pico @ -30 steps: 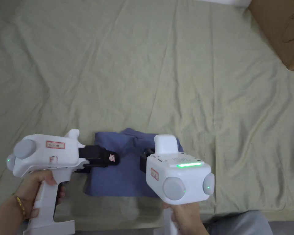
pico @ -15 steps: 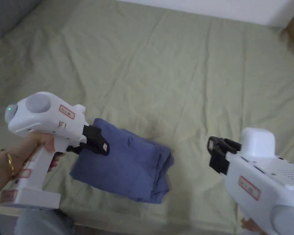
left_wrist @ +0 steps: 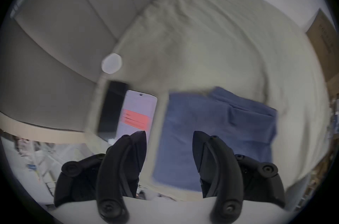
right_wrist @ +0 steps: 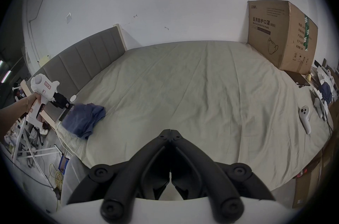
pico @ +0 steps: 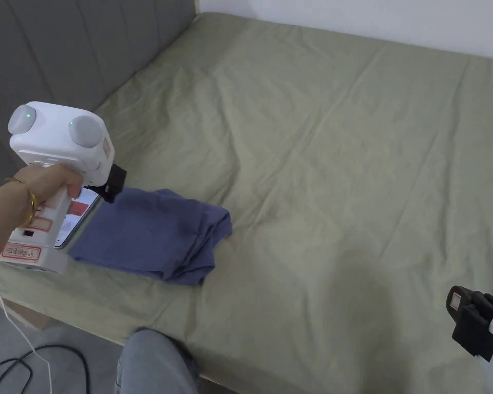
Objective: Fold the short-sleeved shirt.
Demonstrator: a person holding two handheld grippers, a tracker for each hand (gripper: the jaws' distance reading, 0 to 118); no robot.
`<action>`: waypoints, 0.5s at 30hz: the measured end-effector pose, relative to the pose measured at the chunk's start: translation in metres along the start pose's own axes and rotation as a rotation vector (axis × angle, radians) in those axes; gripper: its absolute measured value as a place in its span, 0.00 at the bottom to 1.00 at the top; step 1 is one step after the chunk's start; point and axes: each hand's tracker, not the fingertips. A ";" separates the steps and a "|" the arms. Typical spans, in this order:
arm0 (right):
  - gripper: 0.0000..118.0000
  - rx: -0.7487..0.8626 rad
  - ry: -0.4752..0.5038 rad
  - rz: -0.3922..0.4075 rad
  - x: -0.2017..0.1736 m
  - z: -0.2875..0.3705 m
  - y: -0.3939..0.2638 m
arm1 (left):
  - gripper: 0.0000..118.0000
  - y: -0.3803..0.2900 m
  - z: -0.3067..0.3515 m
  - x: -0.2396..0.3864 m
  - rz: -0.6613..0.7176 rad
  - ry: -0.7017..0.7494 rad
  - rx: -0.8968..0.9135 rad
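Folded shirt (pico: pixel 153 233) lies on bed sheet (pico: pixel 343 169), near-left corner, close to headboard (pico: pixel 60 61). Phone (left_wrist: pixel 136 114) just left of shirt, w/ 2nd device (left_wrist: pixel 111 108) touching its left side. Round puck (left_wrist: pixel 111 63) behind phone. Left gripper (left_wrist: pixel 169 138) above phone/shirt gap. Right gripper (right_wrist: pixel 170 131) well right of shirt, over near edge. Cardboard box (right_wrist: pixel 280 33) on far-right corner; controller (right_wrist: pixel 304 119) at right edge.

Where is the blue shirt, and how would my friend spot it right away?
Start at the big bed with the pale green sheet, then go to its near corner by the grey headboard. There lies the shirt, folded into a small dark blue bundle, beside a lit phone. It is the one blue thing on the sheet.
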 end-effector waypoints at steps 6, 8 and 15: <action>0.00 0.044 -0.037 0.033 0.012 0.013 0.017 | 0.29 -0.012 0.066 0.004 0.101 0.109 0.408; 0.00 0.083 -0.059 0.057 0.018 0.020 0.029 | 0.03 -0.016 0.099 0.014 0.095 0.072 0.565; 0.00 0.307 -0.171 0.123 0.034 0.063 0.085 | 0.00 -0.046 0.215 0.076 0.025 -0.133 1.011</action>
